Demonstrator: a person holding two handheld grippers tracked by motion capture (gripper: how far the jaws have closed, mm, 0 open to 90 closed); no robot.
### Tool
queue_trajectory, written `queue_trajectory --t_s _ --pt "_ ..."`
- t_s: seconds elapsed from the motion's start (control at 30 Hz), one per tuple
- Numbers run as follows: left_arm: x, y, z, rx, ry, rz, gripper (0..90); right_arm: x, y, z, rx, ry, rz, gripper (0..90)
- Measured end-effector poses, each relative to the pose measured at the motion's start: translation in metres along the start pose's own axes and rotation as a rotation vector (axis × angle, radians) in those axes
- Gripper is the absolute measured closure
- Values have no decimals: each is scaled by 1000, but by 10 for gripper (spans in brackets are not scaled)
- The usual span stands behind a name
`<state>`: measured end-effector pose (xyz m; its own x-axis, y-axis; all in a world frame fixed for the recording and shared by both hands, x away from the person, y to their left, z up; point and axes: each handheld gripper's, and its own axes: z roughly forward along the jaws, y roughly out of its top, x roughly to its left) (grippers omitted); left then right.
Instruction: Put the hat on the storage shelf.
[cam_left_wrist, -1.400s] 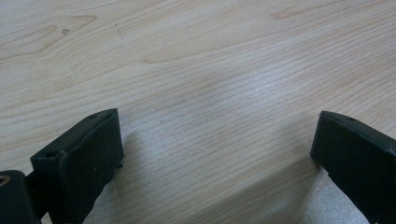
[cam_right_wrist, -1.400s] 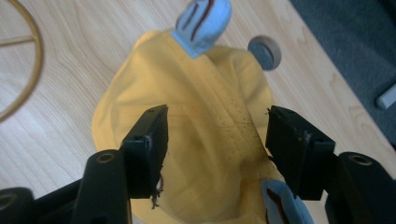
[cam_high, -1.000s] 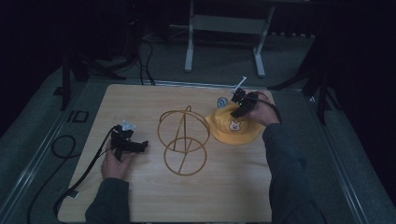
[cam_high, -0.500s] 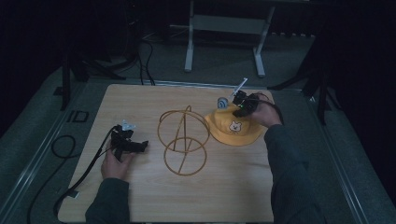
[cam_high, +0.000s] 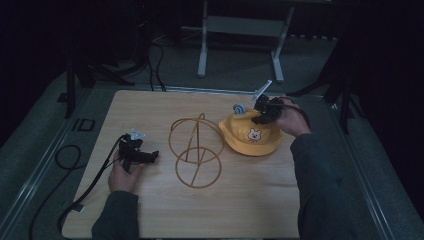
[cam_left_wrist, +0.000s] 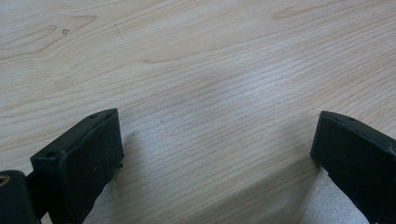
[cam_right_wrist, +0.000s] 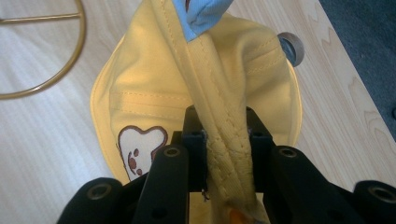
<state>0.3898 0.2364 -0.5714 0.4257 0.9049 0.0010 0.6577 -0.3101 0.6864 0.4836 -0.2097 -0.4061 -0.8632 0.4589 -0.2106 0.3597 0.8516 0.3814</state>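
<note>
A yellow hat (cam_high: 250, 139) with a small bear face lies at the right of the wooden table (cam_high: 150, 110). My right gripper (cam_high: 261, 116) is over its far edge, shut on a pinched fold of the yellow fabric. In the right gripper view the hat (cam_right_wrist: 154, 98) hangs spread below the jaws, and the fold runs up between my gripper (cam_right_wrist: 224, 140) to a blue patch (cam_right_wrist: 201, 11). A gold wire stand (cam_high: 196, 150) stands mid-table. My left gripper (cam_high: 149, 156) rests on the table at the left, open, with bare wood (cam_left_wrist: 210, 70) between its fingers (cam_left_wrist: 84, 154).
The wire stand's ring (cam_right_wrist: 70, 60) lies just left of the hat. A small round metal piece (cam_right_wrist: 290, 46) sits by the hat's far side near the table edge. A black cable (cam_high: 67, 162) trails off the left. A grey metal frame (cam_high: 240, 27) stands beyond the table.
My right gripper has shut on a fold of the hat and risen a little, pulling the fabric up. The left gripper has stayed where it was.
</note>
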Motion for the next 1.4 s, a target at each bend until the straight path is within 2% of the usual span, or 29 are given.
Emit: queue_trajectory --t_s 0.23,0.5,0.73,1.13,1.4 --pt "0 0 0 -2 1 0 21 9 0 -14 -6 24 -54 763" --pt "0 0 0 -2 0 -1 21 17 1 -25 -14 39 -88 762" --pt "0 0 0 -2 0 -1 21 24 1 -47 -23 37 -135 762" --pt "0 0 0 -1 -1 -1 21 35 1 -68 -69 50 -175 762" --pt "0 0 0 -2 -1 -1 21 38 2 -83 -106 76 -191 762"
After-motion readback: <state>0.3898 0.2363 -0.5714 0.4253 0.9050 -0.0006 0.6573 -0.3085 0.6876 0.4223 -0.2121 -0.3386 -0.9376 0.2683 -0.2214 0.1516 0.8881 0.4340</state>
